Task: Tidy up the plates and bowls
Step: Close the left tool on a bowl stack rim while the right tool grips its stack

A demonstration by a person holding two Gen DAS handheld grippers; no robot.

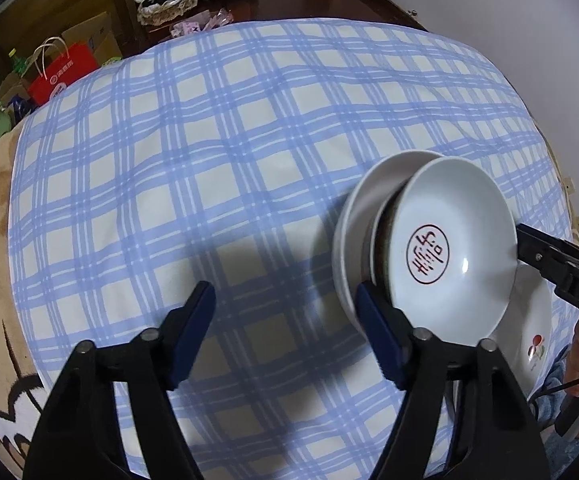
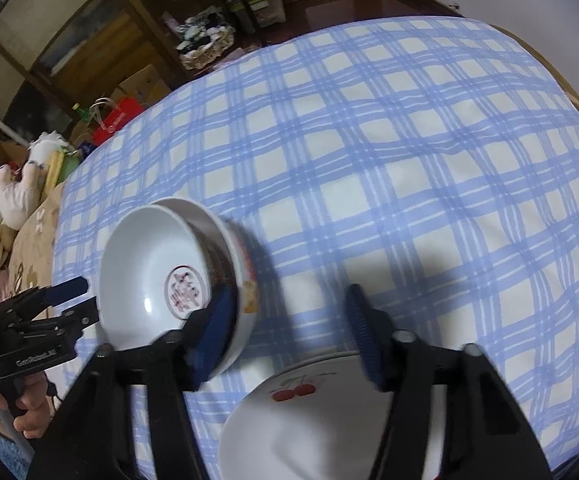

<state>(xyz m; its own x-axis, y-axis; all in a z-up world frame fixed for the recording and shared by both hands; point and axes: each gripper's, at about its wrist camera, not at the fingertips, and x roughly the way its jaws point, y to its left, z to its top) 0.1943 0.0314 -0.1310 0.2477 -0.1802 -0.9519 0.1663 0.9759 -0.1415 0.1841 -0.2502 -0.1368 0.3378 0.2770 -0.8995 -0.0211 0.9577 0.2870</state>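
My left gripper [image 1: 285,332] stood spread over the checked cloth [image 1: 209,160], its right pad touching the nested bowls [image 1: 449,248]. From the right wrist, my right gripper [image 2: 289,332] gaped too, bowls [image 2: 157,276] against its left pad, a cherry plate [image 2: 309,420] below.

Cherry plate [image 2: 309,412] cut off by bottom edge, outer bowl [image 2: 245,280] motion-blurred (pattern unreadable), mostly hidden

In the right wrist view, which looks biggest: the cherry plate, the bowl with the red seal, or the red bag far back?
1. Cherry plate, though nearest the camera and cut off.
2. Bowl with the red seal.
3. Red bag, far away, so real size unsure.
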